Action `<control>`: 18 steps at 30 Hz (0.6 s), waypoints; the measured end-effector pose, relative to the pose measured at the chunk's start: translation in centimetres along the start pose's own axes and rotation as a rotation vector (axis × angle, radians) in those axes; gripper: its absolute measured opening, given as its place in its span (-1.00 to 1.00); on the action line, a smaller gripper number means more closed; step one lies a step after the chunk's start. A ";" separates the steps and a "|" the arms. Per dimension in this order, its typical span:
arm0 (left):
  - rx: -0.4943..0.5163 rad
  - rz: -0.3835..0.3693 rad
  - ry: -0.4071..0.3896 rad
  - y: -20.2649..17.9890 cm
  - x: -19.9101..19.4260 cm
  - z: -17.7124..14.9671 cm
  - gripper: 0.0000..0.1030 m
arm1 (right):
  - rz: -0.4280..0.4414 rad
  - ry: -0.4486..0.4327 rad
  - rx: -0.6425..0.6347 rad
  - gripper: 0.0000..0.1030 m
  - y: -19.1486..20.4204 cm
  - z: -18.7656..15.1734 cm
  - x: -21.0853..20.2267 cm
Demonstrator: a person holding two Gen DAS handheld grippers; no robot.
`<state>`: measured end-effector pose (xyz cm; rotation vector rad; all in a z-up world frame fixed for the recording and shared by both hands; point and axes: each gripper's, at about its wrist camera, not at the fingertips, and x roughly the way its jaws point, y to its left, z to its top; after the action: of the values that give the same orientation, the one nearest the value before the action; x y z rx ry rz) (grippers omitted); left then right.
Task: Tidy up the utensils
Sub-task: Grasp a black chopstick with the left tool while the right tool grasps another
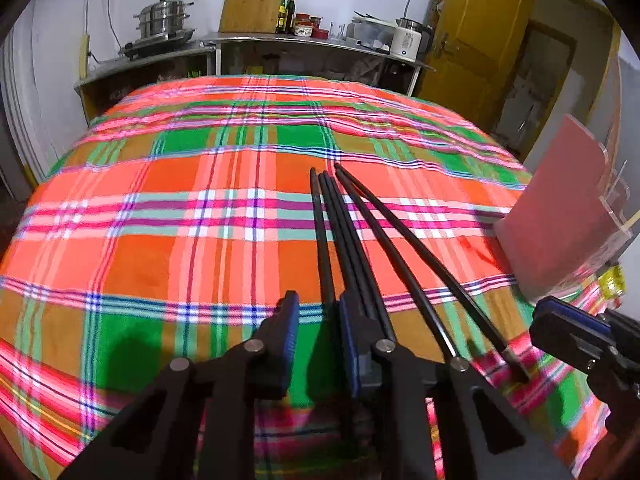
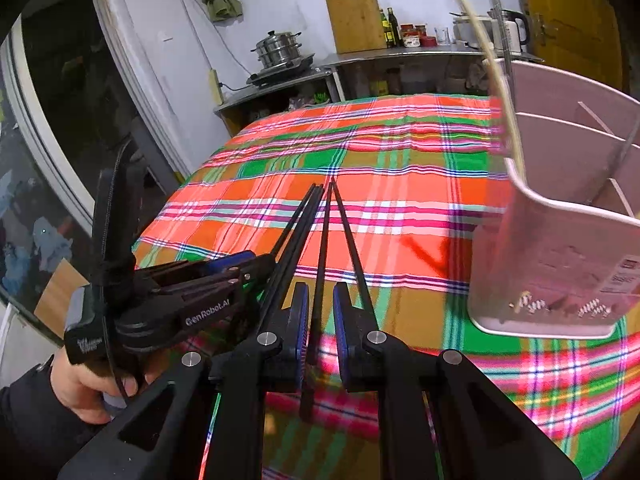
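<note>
Several long black chopsticks (image 1: 352, 236) lie on the plaid tablecloth (image 1: 160, 208), fanning away from me. My left gripper (image 1: 318, 312) is open, with one chopstick running between its fingers and the others beside its right finger. My right gripper (image 2: 320, 304) is open, with one chopstick (image 2: 320, 260) between its fingers, untouched by the pads; others (image 2: 296, 220) lie to either side. The right gripper also shows at the right edge of the left wrist view (image 1: 576, 336). A pink compartmented utensil holder (image 2: 560, 220) stands on the right and holds a pale chopstick (image 2: 496, 64).
The holder also shows in the left wrist view (image 1: 568, 208). Behind the table a metal shelf (image 1: 280, 42) carries a steamer pot (image 1: 164, 16), a wooden cutting board (image 1: 252, 0), bottles and a kettle. A yellow door (image 1: 480, 36) stands at the back right.
</note>
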<state>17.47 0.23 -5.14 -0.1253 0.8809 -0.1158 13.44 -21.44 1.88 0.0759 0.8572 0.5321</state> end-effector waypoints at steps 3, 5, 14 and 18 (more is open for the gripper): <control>-0.001 0.001 0.004 0.3 0.2 0.4 -0.66 | -0.009 0.019 -0.010 -0.75 0.2 0.4 1.5; -0.007 0.004 0.006 0.7 0.3 0.5 -0.78 | -0.012 0.028 -0.010 -0.75 0.3 0.7 2.3; -0.086 0.034 -0.005 3.5 -1.2 -0.7 -0.82 | -0.019 0.068 -0.018 -0.75 0.5 2.1 5.8; -0.107 0.015 0.008 4.5 -1.3 -0.7 -0.82 | -0.028 0.089 -0.020 -0.75 0.5 2.8 7.2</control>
<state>16.34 4.84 -5.31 -0.2182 0.8963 -0.0556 19.12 -17.20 -1.19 0.0224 0.9383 0.5208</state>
